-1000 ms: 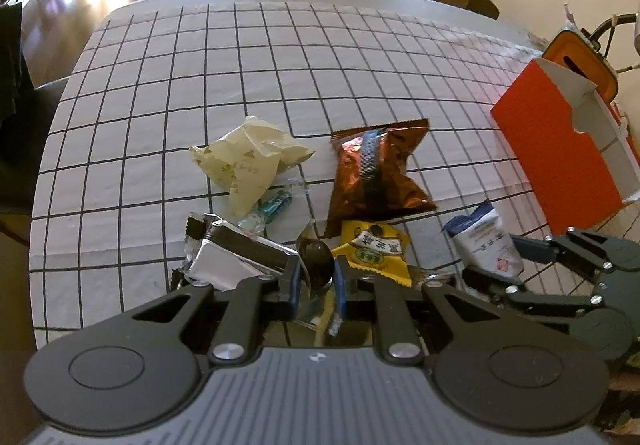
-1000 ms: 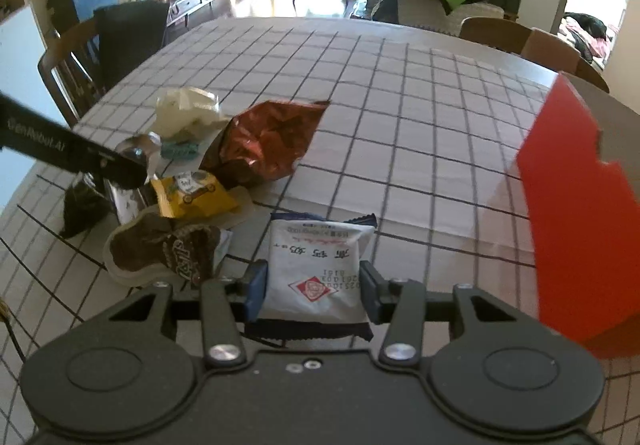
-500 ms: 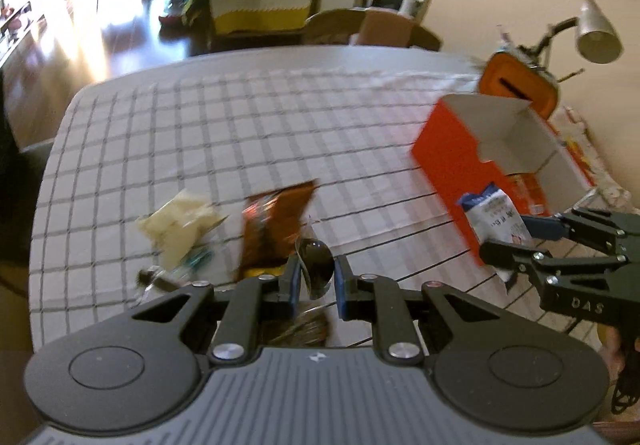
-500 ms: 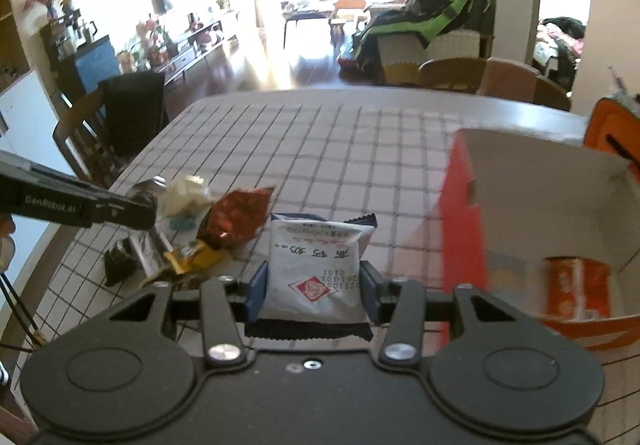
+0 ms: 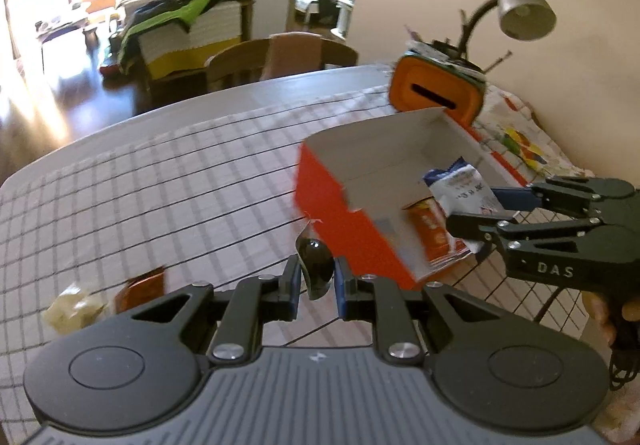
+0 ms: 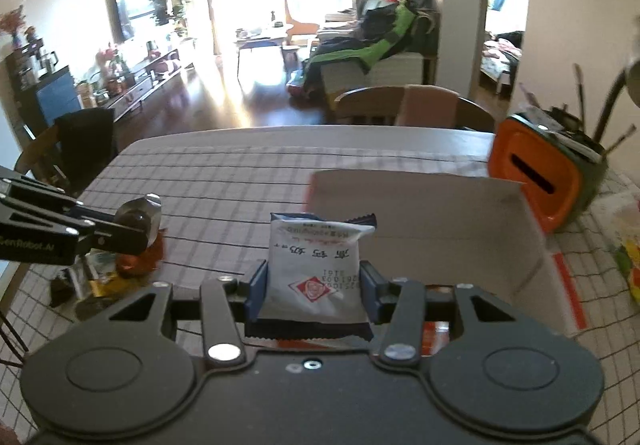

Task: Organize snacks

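The right gripper (image 6: 313, 283) is closed on a light, soft white packet (image 6: 315, 269) between its jaws, the left gripper (image 5: 317, 279) on a small, probably slippery dark candy (image 5: 316, 263).

Box (image 5: 340, 189) on table (image 5: 160, 173), 2 o'clock of left gripper (image 5: 316, 281). Right gripper (image 6: 314, 285) over box opening, packet (image 6: 314, 265) between its fingers. Pouch (image 5: 434, 233) inside box. Tissue holder (image 6: 536, 181) behind box, 1 o'clock. Snack pile (image 6: 104, 277) on table, 9 o'clock of box. Chair (image 6: 400, 105) beyond table, 12 o'clock.
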Available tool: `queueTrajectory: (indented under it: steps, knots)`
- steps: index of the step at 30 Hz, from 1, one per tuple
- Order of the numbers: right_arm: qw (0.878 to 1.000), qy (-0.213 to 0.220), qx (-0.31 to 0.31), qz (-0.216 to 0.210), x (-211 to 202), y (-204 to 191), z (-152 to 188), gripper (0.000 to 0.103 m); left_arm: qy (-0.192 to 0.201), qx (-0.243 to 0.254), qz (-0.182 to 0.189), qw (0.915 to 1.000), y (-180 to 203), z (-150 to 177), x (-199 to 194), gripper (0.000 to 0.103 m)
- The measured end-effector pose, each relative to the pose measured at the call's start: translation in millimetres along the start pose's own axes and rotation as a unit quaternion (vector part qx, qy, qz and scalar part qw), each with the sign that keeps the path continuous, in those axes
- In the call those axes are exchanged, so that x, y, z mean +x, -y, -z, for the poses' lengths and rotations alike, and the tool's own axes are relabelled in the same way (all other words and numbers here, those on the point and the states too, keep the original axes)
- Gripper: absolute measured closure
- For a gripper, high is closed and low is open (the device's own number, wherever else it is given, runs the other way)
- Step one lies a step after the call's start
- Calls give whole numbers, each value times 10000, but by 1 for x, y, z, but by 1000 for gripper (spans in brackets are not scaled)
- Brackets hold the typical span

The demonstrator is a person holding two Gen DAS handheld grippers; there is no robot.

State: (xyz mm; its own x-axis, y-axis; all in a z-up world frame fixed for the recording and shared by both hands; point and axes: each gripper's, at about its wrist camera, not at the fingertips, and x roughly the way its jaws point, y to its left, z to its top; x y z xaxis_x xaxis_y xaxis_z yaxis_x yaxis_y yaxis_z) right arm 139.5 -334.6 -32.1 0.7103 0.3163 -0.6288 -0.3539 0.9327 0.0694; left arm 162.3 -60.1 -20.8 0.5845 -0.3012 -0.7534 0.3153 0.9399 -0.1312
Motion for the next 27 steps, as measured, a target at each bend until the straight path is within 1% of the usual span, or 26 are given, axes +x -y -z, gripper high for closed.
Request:
queueTrajectory:
  steps: [4, 10, 15, 17, 21, 27]
  knots:
    - [9999, -7, 41, 115, 2, 30, -1, 56, -94, 209, -28, 9997, 33, -10, 23, 86]
    - [9997, -45, 136, 216, 12, 69, 1, 56, -333, 362, -29, 9988, 71, -25, 60, 86]
    - [9990, -249, 251, 282, 26, 107, 5, 56, -559, 544, -82, 9969, 98, -37, 92, 86]
    - [9984, -355, 322, 287, 35, 121, 7, 56, -654, 582, -160, 9960, 107, -42, 107, 86]
    - [9973, -596, 349, 230, 52, 141, 11, 56, -908, 562, -242, 9940, 113, -50, 135, 86]
    - [9953, -927, 239, 121, 80, 147, 12, 56, -1446, 360, -392, 9881, 112, -59, 174, 86]
